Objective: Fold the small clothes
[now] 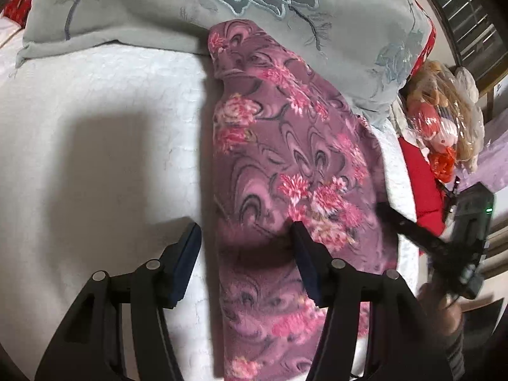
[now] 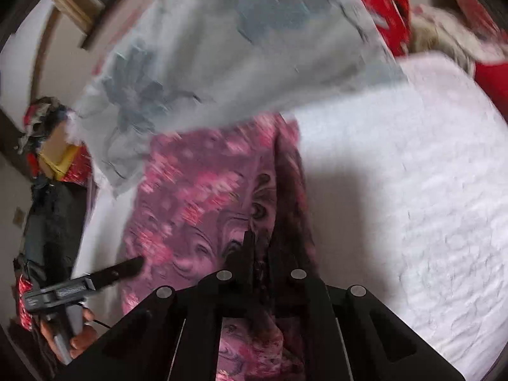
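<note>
On white quilted bed (image 1: 95, 101), floral garment (image 1: 285, 158), embroidered grey pillow (image 1: 127, 16), slatted window (image 1: 470, 16)

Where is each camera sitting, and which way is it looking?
Left wrist: rides on the left gripper, looking down along its open fingers at the purple flowered cloth on the white bed cover; the right gripper shows at the right edge.
Right wrist: rides on the right gripper, looking down along its fingers shut on the purple flowered cloth; the left gripper and a hand show lower left.
Shared: cloth, bed cover, grey embroidered pillow.
</note>
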The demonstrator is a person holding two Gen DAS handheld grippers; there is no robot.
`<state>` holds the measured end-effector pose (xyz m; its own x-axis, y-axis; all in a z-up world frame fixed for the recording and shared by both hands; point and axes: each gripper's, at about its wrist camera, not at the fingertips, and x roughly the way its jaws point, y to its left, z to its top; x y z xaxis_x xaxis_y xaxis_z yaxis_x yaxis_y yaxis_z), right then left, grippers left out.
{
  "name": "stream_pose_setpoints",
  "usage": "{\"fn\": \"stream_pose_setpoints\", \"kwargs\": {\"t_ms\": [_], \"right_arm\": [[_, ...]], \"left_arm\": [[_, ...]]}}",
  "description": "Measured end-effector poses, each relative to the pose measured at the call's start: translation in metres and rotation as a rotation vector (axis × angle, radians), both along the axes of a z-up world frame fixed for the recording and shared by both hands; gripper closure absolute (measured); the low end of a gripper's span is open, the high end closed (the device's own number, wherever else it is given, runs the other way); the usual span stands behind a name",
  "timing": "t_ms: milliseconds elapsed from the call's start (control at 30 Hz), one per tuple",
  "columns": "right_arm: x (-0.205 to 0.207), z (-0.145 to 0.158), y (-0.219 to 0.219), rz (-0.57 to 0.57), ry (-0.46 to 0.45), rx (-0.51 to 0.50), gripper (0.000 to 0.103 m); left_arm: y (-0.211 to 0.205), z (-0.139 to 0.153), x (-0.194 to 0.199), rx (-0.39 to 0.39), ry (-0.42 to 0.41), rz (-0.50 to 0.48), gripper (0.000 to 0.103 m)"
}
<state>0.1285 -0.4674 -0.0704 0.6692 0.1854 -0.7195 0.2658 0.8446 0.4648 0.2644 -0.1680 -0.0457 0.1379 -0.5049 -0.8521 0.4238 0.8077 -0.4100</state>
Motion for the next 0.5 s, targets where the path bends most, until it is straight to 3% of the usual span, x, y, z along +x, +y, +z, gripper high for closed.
{"fn": "stream_pose_setpoints", "kwargs": {"t_ms": [100, 200, 267, 333, 433, 500], "right_arm": [[-0.015, 0.004, 0.002, 0.013, -0.001, 0.038, 0.086], [-0.039, 0.003, 0.011, 0.026, -0.001, 0.082, 0.058], [-0.051, -0.007, 0.020, 0.041, 0.044, 0.056, 0.063], [-0.059, -0.003, 0.027, 0.055, 0.046, -0.003, 0.097], [-0.087, 0.020, 0.027, 0.015, -0.096, -0.011, 0.099], [-0.093, 0.011, 0.020, -0.028, -0.074, -0.007, 0.100]], "left_arm": [[0.007, 0.010, -0.005, 0.003, -0.006, -0.037, 0.046], [0.003, 0.010, -0.012, 0.017, 0.008, -0.100, 0.046], [-0.002, 0.008, -0.018, 0.022, 0.031, -0.140, 0.046], [-0.010, 0.008, -0.028, 0.048, 0.009, -0.189, 0.045], [-0.018, 0.006, -0.040, 0.107, -0.069, -0.228, 0.042], [-0.022, -0.008, -0.038, 0.121, -0.017, -0.222, 0.042]]}}
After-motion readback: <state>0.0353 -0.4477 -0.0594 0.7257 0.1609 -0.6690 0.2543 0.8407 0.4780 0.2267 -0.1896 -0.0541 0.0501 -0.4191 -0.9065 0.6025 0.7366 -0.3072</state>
